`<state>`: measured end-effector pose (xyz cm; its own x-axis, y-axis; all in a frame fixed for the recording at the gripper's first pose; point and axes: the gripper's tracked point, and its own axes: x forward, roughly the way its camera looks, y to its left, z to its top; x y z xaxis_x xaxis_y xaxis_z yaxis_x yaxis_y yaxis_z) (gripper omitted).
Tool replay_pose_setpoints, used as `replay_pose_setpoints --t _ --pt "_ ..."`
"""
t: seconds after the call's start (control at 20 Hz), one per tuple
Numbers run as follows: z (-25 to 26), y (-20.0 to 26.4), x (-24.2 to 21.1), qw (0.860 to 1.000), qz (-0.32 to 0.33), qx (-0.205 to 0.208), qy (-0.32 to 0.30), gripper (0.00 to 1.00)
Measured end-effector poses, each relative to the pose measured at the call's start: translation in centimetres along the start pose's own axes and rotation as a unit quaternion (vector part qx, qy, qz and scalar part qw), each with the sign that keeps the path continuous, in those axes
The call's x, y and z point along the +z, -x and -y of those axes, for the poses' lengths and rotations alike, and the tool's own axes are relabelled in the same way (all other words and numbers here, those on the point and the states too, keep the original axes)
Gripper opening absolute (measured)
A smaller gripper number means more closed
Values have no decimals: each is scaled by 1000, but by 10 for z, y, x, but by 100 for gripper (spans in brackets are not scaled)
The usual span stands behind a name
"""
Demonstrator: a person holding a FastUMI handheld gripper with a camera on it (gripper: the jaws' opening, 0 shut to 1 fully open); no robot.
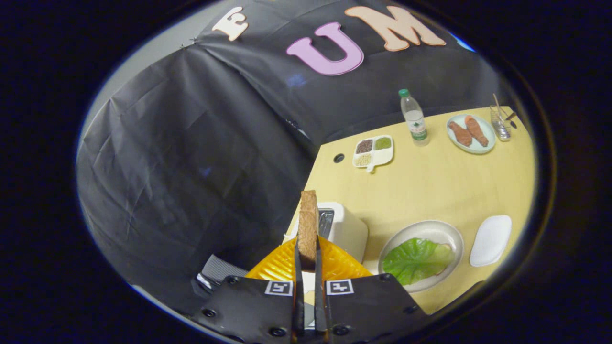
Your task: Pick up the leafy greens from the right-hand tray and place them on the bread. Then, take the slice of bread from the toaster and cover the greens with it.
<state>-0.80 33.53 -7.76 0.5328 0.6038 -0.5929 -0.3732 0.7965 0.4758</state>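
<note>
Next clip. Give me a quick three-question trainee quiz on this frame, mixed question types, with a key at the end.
1. True or false: the claw is shut on the slice of bread, held edge-on above the toaster.
2. Where do the leafy greens lie?
A. on the white tray
B. on the round plate
C. in the toaster
3. Fill in: the empty white tray sits just beyond the ____ as seen from the toaster.

Key
1. True; both fingers press its faces.
2. B; the greens lie on the round plate, covering whatever is beneath.
3. round plate.
</note>
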Motion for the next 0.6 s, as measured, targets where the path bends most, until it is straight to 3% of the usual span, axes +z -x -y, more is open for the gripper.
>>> replay_pose_setpoints --t 0.35,0.6 --pt "106 36 6 993 40 -94 -52 11" --pt "150 22 -43 990 -9 -114 -77 11"
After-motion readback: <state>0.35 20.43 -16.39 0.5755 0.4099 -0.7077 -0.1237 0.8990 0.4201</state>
